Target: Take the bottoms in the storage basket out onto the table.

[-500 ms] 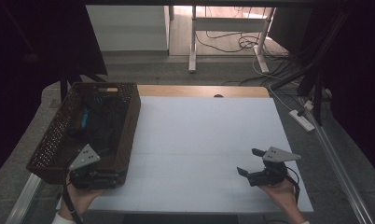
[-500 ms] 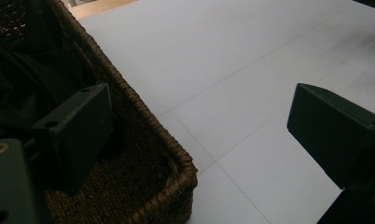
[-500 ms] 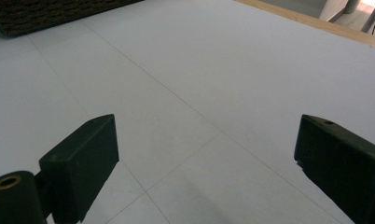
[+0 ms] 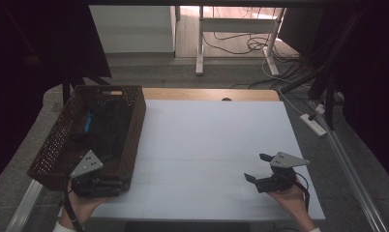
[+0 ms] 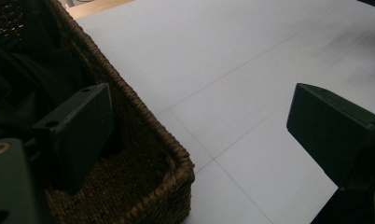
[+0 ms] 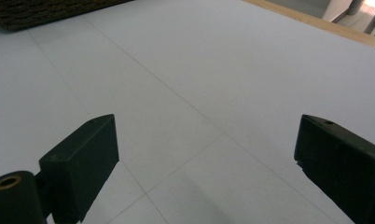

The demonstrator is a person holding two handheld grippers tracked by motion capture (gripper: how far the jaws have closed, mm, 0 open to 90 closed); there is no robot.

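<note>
A brown wicker basket (image 4: pixel 134 125) stands on the left side of the white table top (image 4: pixel 207 145). It holds dark, cloth-like items (image 4: pixel 105 125) and something blue (image 4: pixel 88 121). My left gripper (image 4: pixel 103 181) is at the basket's near corner, held in a hand. In the left gripper view the gripper (image 5: pixel 197 102) is wide open, one jaw over the basket's inside, the other over the table, with the rim (image 5: pixel 143 121) between them and untouched. My right gripper (image 4: pixel 255 166) rests near the front right of the table, open, nothing between its jaws (image 6: pixel 209 126).
The table's far edge is a bare wooden strip (image 4: pixel 207 94). The basket's wall (image 6: pixel 45 11) lies far off in the right gripper view. A white power strip (image 4: pixel 314 124) and cables lie on the floor to the right, and desk legs (image 4: pixel 200 48) stand behind.
</note>
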